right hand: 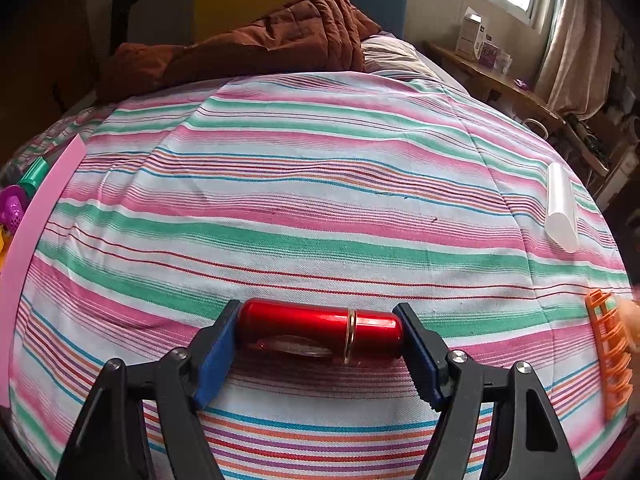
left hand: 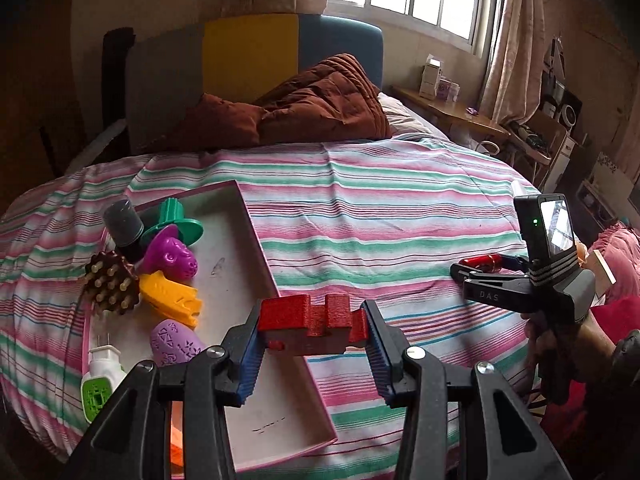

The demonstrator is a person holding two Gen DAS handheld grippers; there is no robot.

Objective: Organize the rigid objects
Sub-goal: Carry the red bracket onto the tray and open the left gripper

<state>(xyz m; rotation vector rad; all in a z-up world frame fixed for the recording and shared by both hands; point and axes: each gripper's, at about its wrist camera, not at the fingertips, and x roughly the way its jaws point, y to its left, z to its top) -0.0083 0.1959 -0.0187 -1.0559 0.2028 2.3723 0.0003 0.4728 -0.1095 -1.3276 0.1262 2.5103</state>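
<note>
The left gripper [left hand: 314, 330] had its jaws clenched on a red plastic block [left hand: 314, 322], a rough-textured, notched piece with a stepped top edge and a small round hole low on its left face. It hung above the near right edge of a shallow pink-rimmed box [left hand: 256, 248] that lay on the striped bed [left hand: 380, 208]. In the box's left part sat a green flanged spool [left hand: 178, 220], a dark cylinder [left hand: 124, 224], a purple perforated piece [left hand: 172, 256], a brown piece studded with pegs [left hand: 112, 284], a yellow clip-like piece [left hand: 172, 296], a patterned lilac piece [left hand: 176, 344] and a white and green plug [left hand: 100, 380].

The right gripper [right hand: 320, 334] had its jaws clamped end to end on a glossy red metal cylinder [right hand: 320, 330] with a gold ring near its right end, held crosswise low over the bedspread. A translucent white tube [right hand: 562, 208] lay well apart on the right of the bed, and an orange slotted piece [right hand: 610, 352] sat at the right margin.

The lilac piece and the plug were partly hidden by the left gripper's frame. In the right wrist view the orange piece was cut off by the frame edge, and only a pink strip of the box wall showed at the far left.
</note>
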